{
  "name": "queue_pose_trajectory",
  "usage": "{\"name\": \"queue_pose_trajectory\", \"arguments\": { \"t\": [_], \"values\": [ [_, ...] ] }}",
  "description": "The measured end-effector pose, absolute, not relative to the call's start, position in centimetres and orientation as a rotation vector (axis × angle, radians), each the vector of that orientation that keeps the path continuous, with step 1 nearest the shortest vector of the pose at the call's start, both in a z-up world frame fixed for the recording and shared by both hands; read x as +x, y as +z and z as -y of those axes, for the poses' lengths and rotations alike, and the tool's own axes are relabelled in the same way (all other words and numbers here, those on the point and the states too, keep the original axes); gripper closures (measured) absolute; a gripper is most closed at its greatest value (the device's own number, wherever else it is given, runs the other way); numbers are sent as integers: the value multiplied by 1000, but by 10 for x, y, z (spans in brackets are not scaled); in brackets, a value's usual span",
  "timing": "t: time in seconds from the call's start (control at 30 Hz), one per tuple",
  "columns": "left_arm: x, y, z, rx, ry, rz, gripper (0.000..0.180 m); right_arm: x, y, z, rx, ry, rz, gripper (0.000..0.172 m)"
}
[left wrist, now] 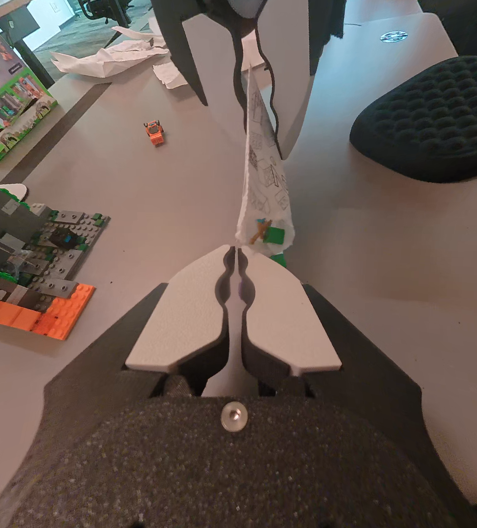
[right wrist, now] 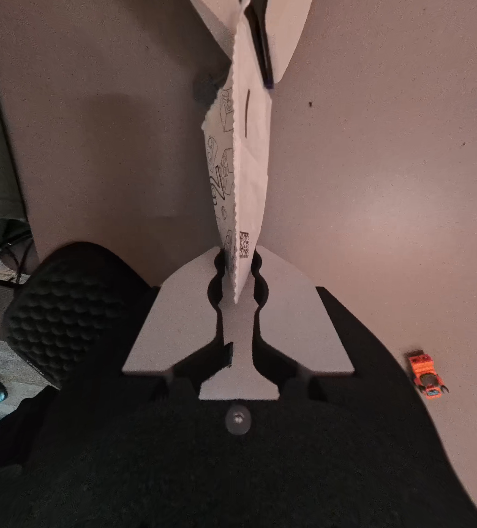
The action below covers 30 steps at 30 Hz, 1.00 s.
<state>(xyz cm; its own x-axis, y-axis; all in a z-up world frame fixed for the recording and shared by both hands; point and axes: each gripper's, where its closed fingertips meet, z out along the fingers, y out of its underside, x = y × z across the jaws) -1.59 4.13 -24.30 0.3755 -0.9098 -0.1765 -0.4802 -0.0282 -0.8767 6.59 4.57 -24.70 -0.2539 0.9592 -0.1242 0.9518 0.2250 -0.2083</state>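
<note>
Both tongs (left wrist: 236, 249) (right wrist: 238, 257) pinch one paper bag (left wrist: 263, 177) — bricks inside.

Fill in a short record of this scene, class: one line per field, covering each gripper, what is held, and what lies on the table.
Left gripper: shut on a torn corner of the white paper bag printed with brick drawings
Right gripper: closed on the bag's opposite end
Bag contents: green plastic brick and tan pieces showing through the tear
Surface: grey table
Left of the bag: small orange toy figure, brick build on grey and orange plates
Right of the bag: black dimpled cushion
</note>
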Motion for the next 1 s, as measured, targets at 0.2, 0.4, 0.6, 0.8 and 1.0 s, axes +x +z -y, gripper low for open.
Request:
{"name": "queue_pose_trajectory", "arguments": {
  "t": [0.2, 0.4, 0.6, 0.8, 1.0],
  "values": [
    [-12, -244, -39, -1656, -562, -1271, 176, 80, -250, -48, -1919, 281, 2456, 153],
    [2, -244, -35, -1616, -541, -1327, 175, 74, -253, -44, -1913, 329, 2454, 148],
    [4, -246, -36, -1618, -531, -1334, 178, 68, -251, -43, -1905, 399, 2411, 150],
    [1, -245, -32, -1604, -537, -1351, 177, 74, -245, -46, -1839, 360, 2413, 159],
    [2, -243, -24, -1572, -561, -1391, 175, 82, -243, -34, -1714, 378, 2451, 159]
  ]
}}
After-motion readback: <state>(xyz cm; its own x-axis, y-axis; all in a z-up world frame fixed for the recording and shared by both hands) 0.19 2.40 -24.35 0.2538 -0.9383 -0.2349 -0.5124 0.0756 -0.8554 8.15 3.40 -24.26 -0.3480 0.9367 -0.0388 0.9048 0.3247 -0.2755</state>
